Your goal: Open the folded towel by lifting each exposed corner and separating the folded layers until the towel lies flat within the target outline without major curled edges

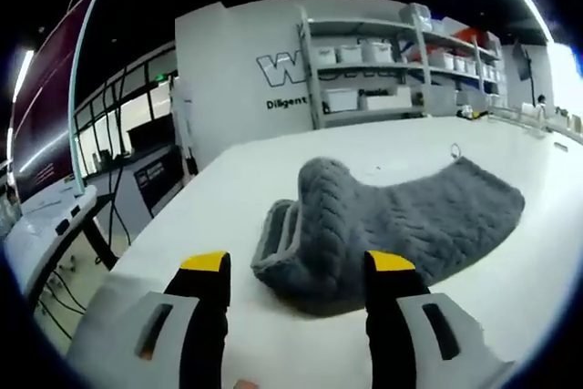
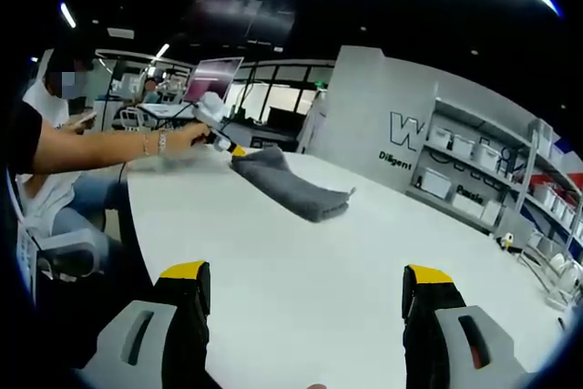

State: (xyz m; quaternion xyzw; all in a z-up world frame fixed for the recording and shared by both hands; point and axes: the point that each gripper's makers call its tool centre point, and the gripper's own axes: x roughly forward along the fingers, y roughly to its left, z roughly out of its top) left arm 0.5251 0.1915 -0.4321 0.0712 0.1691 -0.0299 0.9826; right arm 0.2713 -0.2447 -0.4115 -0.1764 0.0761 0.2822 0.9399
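Observation:
A grey knitted towel [image 1: 392,220] lies folded and bunched on the white table [image 1: 246,189], its near edge rolled up into a hump. My left gripper [image 1: 299,266] is open just in front of that edge, its yellow-tipped jaws wide apart with the towel's near end between and beyond them. In the right gripper view the towel [image 2: 290,187] lies far across the table, and the left gripper [image 2: 217,129], held by a person's hand, is at its far end. My right gripper [image 2: 305,278] is open over bare table, well short of the towel.
A person's arm [image 2: 109,148] reaches over the table edge from the left, and the person sits beside it. Shelves with white bins [image 1: 401,70] stand against a grey wall behind the table. A desk with cables [image 1: 55,225] sits off the table's left side.

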